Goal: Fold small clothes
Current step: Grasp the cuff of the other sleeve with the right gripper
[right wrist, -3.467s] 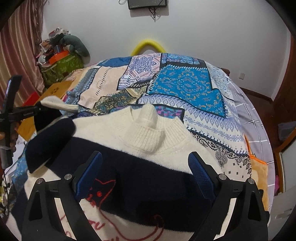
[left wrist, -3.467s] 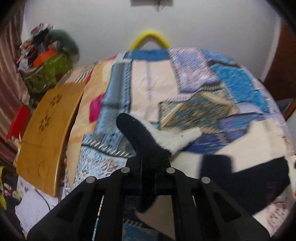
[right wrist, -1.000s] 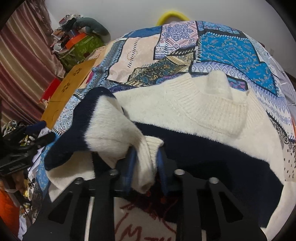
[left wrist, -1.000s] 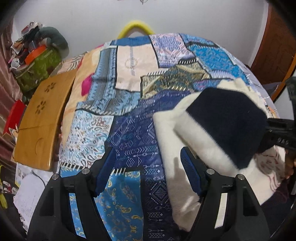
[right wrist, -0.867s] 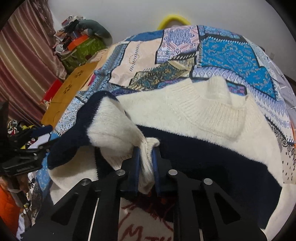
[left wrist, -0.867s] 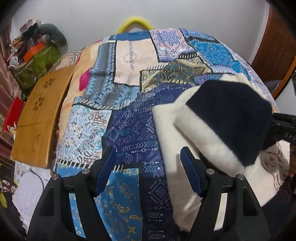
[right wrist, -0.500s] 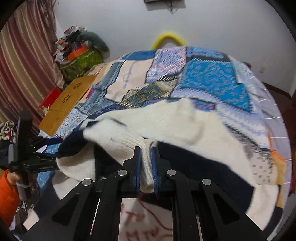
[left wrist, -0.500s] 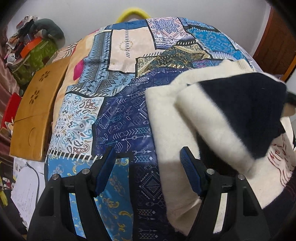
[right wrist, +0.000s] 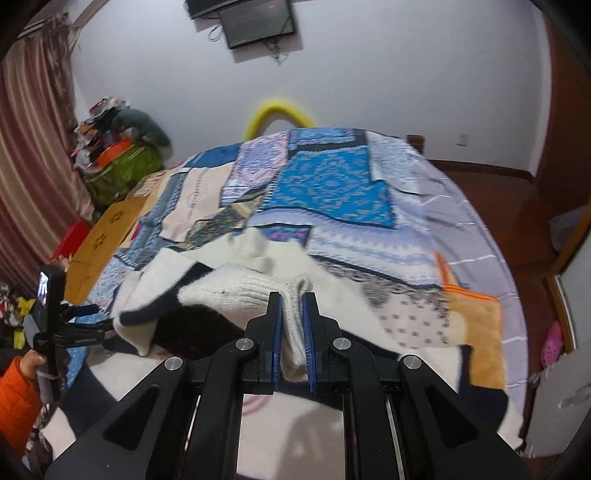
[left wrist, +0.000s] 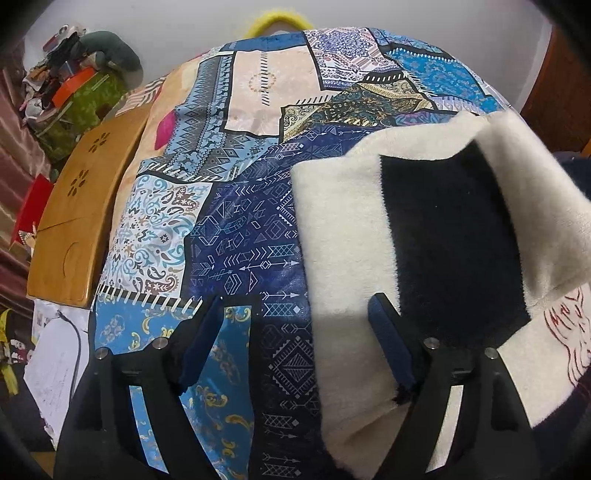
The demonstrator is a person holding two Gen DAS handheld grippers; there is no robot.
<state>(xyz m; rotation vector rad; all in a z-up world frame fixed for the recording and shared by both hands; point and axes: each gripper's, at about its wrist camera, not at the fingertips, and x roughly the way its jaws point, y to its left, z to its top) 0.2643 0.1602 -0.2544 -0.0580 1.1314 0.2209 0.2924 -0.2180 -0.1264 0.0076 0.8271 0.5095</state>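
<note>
A cream and navy sweater (left wrist: pixel 439 229) lies on the patchwork bedspread (left wrist: pixel 236 236), red line art on its front. Its sleeve (right wrist: pixel 236 288) is lifted and drawn across the body. My right gripper (right wrist: pixel 291 299) is shut on the ribbed cream cuff (right wrist: pixel 295 332), held above the sweater. My left gripper (left wrist: pixel 295 332) points down at the sweater's left edge, its jaws opening. Bedspread and the cream edge lie between its fingers (left wrist: pixel 391 347), and nothing is gripped. In the right wrist view the left tool (right wrist: pixel 48 317) shows at the far left, held by a hand in an orange sleeve (right wrist: pixel 14 398).
A wooden board (left wrist: pixel 77 206) leans along the bed's left side, with a green bag of clutter (left wrist: pixel 81 99) behind it. A yellow hoop (right wrist: pixel 280 110) stands at the bed's far end. A screen (right wrist: pixel 255 22) hangs on the wall. Wooden floor (right wrist: pixel 491 192) lies right of the bed.
My right gripper has risen and carried the cuff to the right, stretching the sleeve over the sweater's body. The left gripper's jaws have widened and it has sunk slightly toward the sweater's edge.
</note>
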